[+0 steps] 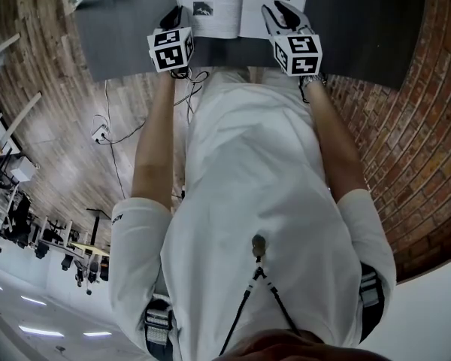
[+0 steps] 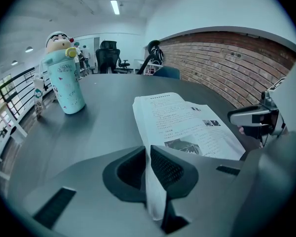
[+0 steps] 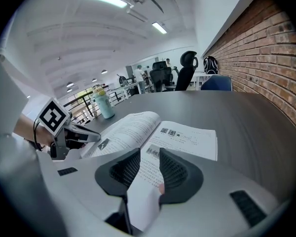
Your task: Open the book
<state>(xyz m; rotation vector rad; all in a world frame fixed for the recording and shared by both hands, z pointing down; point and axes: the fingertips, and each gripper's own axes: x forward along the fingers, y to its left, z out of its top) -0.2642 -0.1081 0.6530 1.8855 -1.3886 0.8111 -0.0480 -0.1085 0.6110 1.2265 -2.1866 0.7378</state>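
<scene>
The book (image 1: 240,2) lies open on the dark grey table (image 1: 361,28), its printed pages facing up, right in front of the person. My left gripper (image 1: 174,15) is at the book's near left corner. In the left gripper view the edge of the left-hand page (image 2: 155,191) runs up between that gripper's (image 2: 149,157) narrow jaws, which are shut on it. My right gripper (image 1: 276,12) is at the near right corner. In its own view that gripper (image 3: 149,164) holds the right-hand pages (image 3: 140,201) between wider-set jaws, with the open spread (image 3: 182,135) beyond.
A mint-green drink bottle (image 2: 64,75) with a cartoon-figure lid stands upright at the table's far left, well away from the book. Office chairs (image 2: 111,56) sit past the far edge. A brick wall (image 2: 227,63) runs along the right side. Cables (image 1: 113,130) lie on the floor.
</scene>
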